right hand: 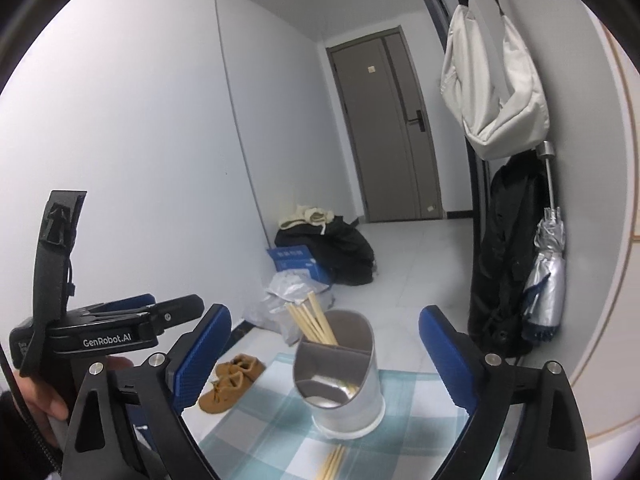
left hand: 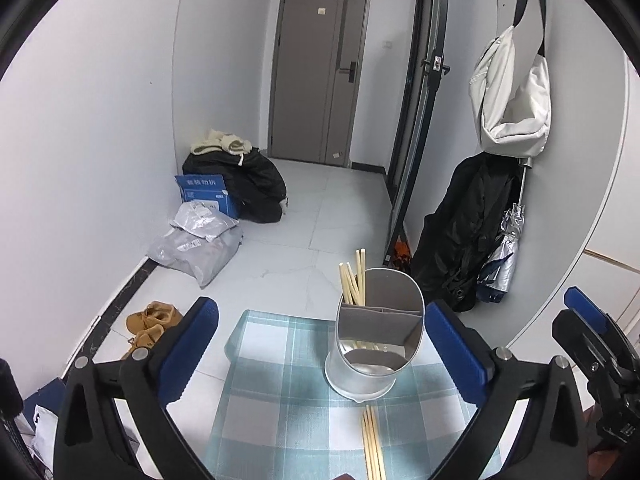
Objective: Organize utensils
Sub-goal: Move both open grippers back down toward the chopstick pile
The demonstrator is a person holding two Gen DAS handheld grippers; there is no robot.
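Note:
A grey utensil holder [left hand: 376, 340] with inner dividers stands on a small table with a blue-checked cloth [left hand: 280, 412]. Several wooden chopsticks [left hand: 354, 282] stand in its far-left compartment. Several more chopsticks [left hand: 373, 444] lie on the cloth in front of it. My left gripper [left hand: 322, 340] is open and empty, its fingers on either side of the holder, nearer than it. The holder [right hand: 340, 380], standing chopsticks [right hand: 314, 324] and lying chopsticks [right hand: 332, 462] also show in the right wrist view. My right gripper [right hand: 324, 350] is open and empty above them.
The left gripper's body [right hand: 100, 332] sits left of my right gripper. On the floor are brown shoes [left hand: 152, 324], grey parcel bags [left hand: 196, 240], a blue box [left hand: 208, 194] and dark clothes [left hand: 248, 184]. A white bag [left hand: 512, 92], black coat [left hand: 468, 232] and umbrella [left hand: 504, 252] hang at right.

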